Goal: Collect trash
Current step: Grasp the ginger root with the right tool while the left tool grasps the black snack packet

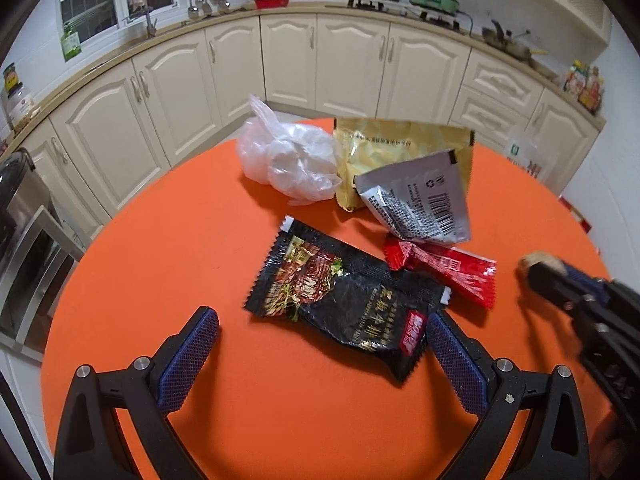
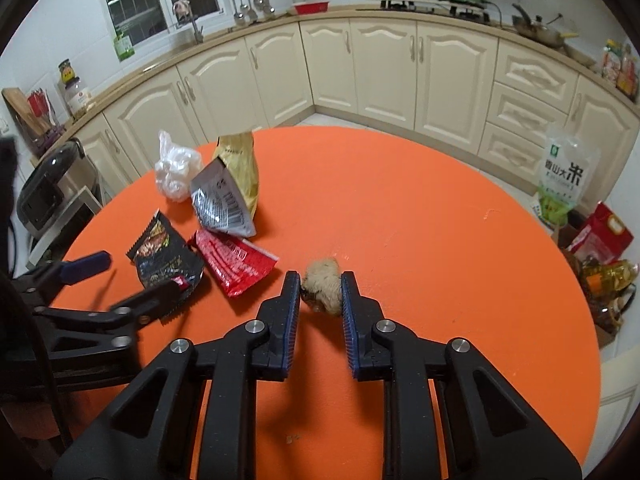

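Observation:
Trash lies on a round orange table (image 2: 420, 208): a black snack wrapper (image 1: 344, 300), a red wrapper (image 1: 448, 268), a silver packet (image 1: 420, 200), a yellow bag (image 1: 400, 144) and a crumpled white plastic bag (image 1: 288, 160). My left gripper (image 1: 320, 320) is open low over the table, its blue pads either side of the black wrapper's near end without pressing it. My right gripper (image 2: 321, 286) is shut on a crumpled beige wad (image 2: 324, 280) resting on the table, right of the red wrapper (image 2: 236, 264). In the left wrist view that wad (image 1: 538, 260) shows at the right gripper's tip.
Cream kitchen cabinets (image 2: 384, 64) curve behind the table. A rice cooker (image 2: 44, 192) stands off the table's left edge. A rice bag (image 2: 564, 172), a red packet (image 2: 600, 232) and an oil bottle (image 2: 608, 276) sit on the floor beyond the right edge.

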